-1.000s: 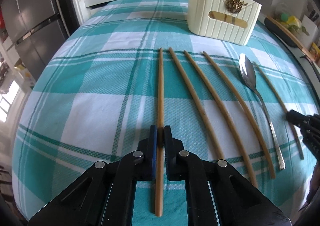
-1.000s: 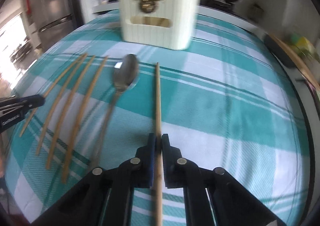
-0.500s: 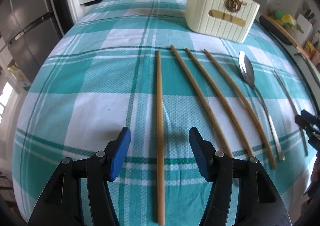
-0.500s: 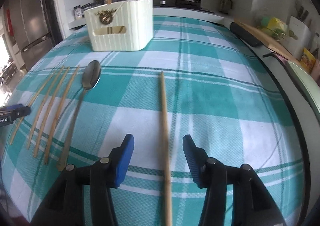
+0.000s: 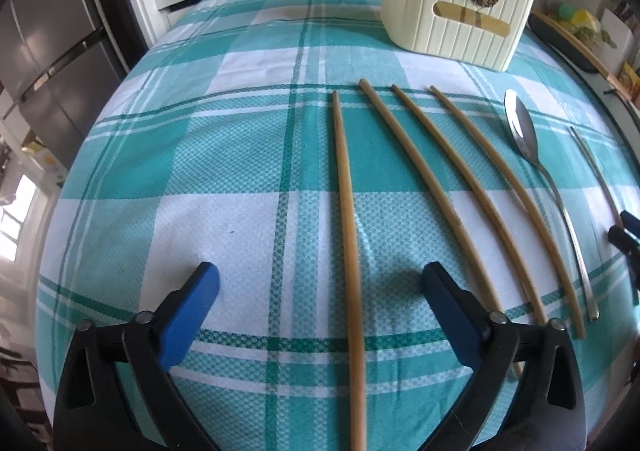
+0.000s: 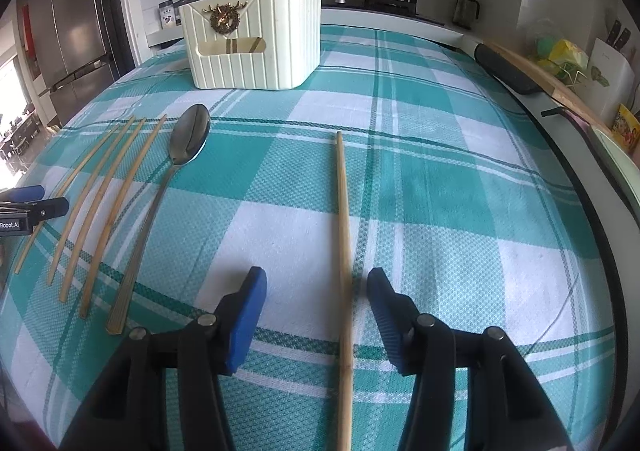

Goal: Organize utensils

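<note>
Both chopsticks let go — laid flat on the checked tablecloth [image 5: 248, 235].

Clamped a second ago, now freed: left gripper [image 5: 318, 285] opening wide around the leftmost chopstick [image 5: 347, 211], pads clear of it; right gripper [image 6: 316, 293] parted about halfway, its chopstick [image 6: 343, 235] lying loose between. Lined up beside three more chopsticks and a spoon [image 6: 182, 155], short of the cream holder [image 6: 256, 39] — likely placement done. Readable only: "Robot.AI" on the left gripper's side, in the right view.
</note>
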### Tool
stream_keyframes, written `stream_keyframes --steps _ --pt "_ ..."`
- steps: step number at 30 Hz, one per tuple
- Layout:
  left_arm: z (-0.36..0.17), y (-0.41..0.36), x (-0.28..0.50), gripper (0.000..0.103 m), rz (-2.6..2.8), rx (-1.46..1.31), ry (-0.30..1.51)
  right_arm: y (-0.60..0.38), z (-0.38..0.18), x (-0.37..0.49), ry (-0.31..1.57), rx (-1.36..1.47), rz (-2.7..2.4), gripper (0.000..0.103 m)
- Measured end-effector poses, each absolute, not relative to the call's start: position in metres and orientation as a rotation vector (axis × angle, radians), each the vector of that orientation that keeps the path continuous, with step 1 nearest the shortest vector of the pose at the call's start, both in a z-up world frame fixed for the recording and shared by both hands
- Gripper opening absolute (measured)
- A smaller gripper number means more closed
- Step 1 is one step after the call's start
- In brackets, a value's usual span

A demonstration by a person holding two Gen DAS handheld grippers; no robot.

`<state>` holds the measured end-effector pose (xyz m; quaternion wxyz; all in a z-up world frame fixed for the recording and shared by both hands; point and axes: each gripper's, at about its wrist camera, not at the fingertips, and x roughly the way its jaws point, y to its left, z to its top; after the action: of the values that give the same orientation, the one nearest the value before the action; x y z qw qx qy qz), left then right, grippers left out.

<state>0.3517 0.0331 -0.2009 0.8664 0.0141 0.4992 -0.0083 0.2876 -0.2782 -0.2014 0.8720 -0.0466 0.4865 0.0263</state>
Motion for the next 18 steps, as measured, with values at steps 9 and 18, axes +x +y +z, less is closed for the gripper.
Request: stream_keyframes --steps 9,18 --pt "-0.201 0.0336 0.3547 0.103 -0.07 0.05 1.049 -0.2788 -0.2011 0.2873 1.016 -0.099 0.055 0.054" --pt "-0.2009 0.034 0.355 0.103 -0.069 0.048 1.041 -0.279 -0.201 0.2868 1.016 -0.098 0.056 0.054"
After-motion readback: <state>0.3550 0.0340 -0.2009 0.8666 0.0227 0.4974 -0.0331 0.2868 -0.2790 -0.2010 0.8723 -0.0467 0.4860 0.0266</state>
